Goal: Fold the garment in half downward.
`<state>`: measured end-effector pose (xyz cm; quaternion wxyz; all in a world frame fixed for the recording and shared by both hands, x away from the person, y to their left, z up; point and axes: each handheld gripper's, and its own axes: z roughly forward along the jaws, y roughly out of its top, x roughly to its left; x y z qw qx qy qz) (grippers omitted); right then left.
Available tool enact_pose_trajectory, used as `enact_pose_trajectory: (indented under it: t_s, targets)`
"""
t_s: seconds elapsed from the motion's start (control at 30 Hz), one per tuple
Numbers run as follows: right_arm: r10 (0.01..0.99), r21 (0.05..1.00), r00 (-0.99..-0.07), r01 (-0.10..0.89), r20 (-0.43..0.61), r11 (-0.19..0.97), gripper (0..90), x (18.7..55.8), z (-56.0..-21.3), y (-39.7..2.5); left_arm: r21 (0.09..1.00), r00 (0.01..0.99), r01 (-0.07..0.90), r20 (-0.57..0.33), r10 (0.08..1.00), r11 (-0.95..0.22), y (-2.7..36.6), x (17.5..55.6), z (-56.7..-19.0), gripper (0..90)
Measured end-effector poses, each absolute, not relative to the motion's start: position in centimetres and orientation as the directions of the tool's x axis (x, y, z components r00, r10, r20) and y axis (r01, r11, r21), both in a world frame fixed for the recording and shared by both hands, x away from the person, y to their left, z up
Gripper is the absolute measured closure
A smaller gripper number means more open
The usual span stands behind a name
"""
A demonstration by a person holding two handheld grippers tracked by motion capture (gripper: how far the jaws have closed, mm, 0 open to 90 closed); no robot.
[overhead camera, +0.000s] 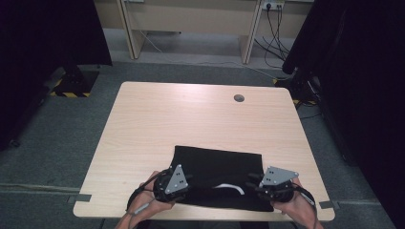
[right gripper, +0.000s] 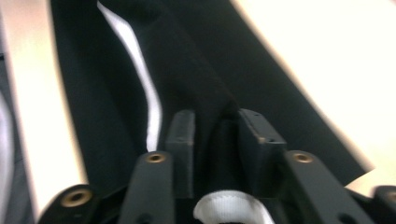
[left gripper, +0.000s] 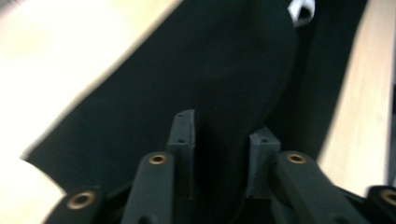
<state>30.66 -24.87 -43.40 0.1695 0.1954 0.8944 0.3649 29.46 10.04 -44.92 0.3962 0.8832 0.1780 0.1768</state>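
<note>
High view: black cloth (overhead camera: 215,167) pinched between left tool (overhead camera: 184,183), right tool (overhead camera: 253,183).

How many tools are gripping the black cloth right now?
2: the left tool pinches the black cloth at its near left edge, and the right tool pinches it at its near right edge.

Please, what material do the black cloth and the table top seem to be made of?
The black cloth looks like a soft knitted fabric, matte: the left gripper view shows a fine weave, and it folds between the fingers. A white band, perhaps a trim or lining, also looks textile. The table top looks like light wood-grain laminate, smooth with a slight sheen; solid wood cannot be excluded.
</note>
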Motion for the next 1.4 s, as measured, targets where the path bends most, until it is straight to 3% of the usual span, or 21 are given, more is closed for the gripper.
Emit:
enact_pose_trajectory:
  t_s: [0.1, 0.3, 0.43, 0.57, 0.73, 0.9, 1.0, 1.17, 1.4]
  targets:
    - [0.503, 0.758, -0.858, 0.257, -0.107, 0.6, 54.5, 30.0, -43.3, -25.8, 0.787, 0.884, 0.202, 0.11, 0.454, -0.584, 10.5, 29.1, -44.9, 52.3]
    - [0.575, 0.79, -0.814, 0.302, -0.078, 0.534, 52.3, 31.1, -42.1, -26.0, 0.837, 0.867, 0.249, 0.031, 0.497, -0.487, 10.7, 29.9, -43.6, 36.0]
    - [0.581, 0.749, -0.808, 0.328, -0.092, 0.575, 52.0, 32.3, -43.1, -24.6, 0.836, 0.825, 0.321, -0.016, 0.565, -0.444, 10.2, 31.6, -44.1, 32.6]
    - [0.559, 0.7, -0.823, 0.341, -0.1, 0.628, 52.5, 32.0, -44.4, -23.7, 0.77, 0.777, 0.393, 0.014, 0.629, -0.503, 9.9, 32.6, -45.9, 31.5]
    - [0.552, 0.648, -0.828, 0.368, -0.099, 0.667, 54.6, 29.6, -45.9, -24.9, 0.734, 0.751, 0.395, 0.088, 0.654, -0.553, 10.9, 31.4, -47.5, 31.4]
    - [0.589, 0.695, -0.806, 0.391, -0.058, 0.603, 54.7, 28.8, -46.8, -26.1, 0.748, 0.737, 0.421, 0.049, 0.675, -0.514, 11.5, 31.2, -47.8, 29.8]
    - [0.595, 0.679, -0.8, 0.397, -0.074, 0.618, 49.3, 28.9, -46.2, -25.9, 0.746, 0.728, 0.432, 0.042, 0.684, -0.506, 11.5, 31.4, -47.7, 26.9]
    - [0.66, 0.722, -0.749, 0.424, -0.059, 0.546, 40.2, 30.2, -45.1, -25.8, 0.763, 0.718, 0.453, -0.006, 0.696, -0.461, 11.6, 31.4, -47.4, 19.6]
    - [0.716, 0.691, -0.698, 0.524, 0.013, 0.498, 31.0, 33.2, -46.4, -24.7, 0.755, 0.721, 0.481, -0.051, 0.691, -0.446, 11.8, 31.0, -47.3, 13.0]
